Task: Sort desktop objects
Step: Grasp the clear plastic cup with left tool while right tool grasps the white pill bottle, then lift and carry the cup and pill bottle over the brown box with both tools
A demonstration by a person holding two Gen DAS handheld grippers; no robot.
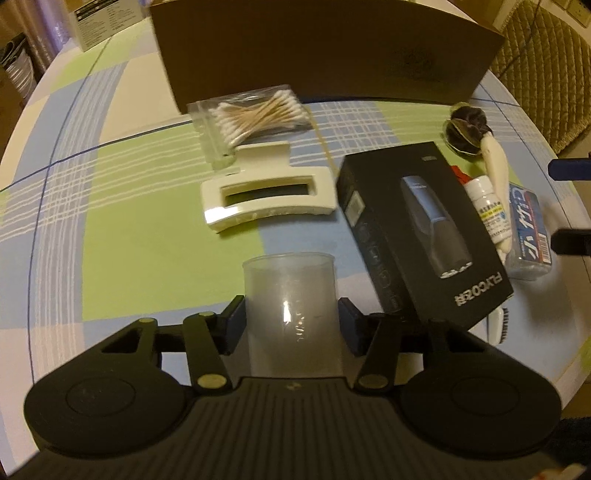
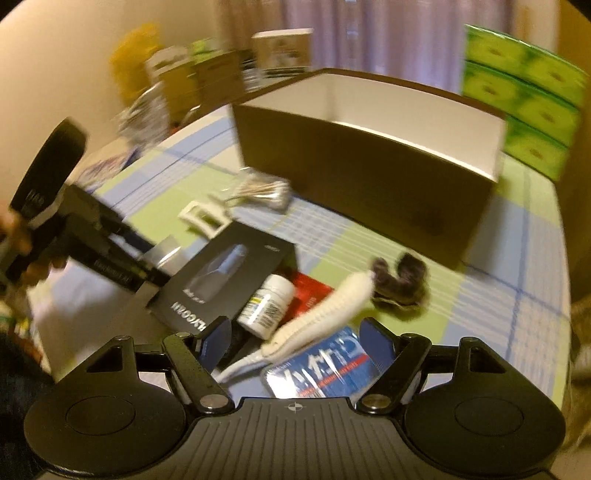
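Observation:
My left gripper (image 1: 291, 319) is shut on a translucent plastic cup (image 1: 290, 291), held upright just above the checked tablecloth (image 1: 122, 206). Ahead of it lie a cream hair claw (image 1: 266, 192) and a bag of cotton swabs (image 1: 255, 114). To the right sit a black shaver box (image 1: 421, 229), a white pill bottle (image 1: 487, 206), a white ridged comb (image 2: 321, 314), a dark scrunchie (image 2: 400, 282) and a blue tissue pack (image 2: 325, 373). My right gripper (image 2: 295, 343) is open, its fingers either side of the tissue pack and the comb's handle. A tall brown box (image 2: 369, 162), open at the top, stands behind.
Green packs (image 2: 524, 92) stand to the right of the brown box, and blurred boxes and bags (image 2: 207, 74) crowd the table's far left. A white carton (image 1: 107, 22) sits at the far left corner and a quilted chair (image 1: 543, 70) beyond the right edge. A hand (image 2: 18, 236) holds the left gripper.

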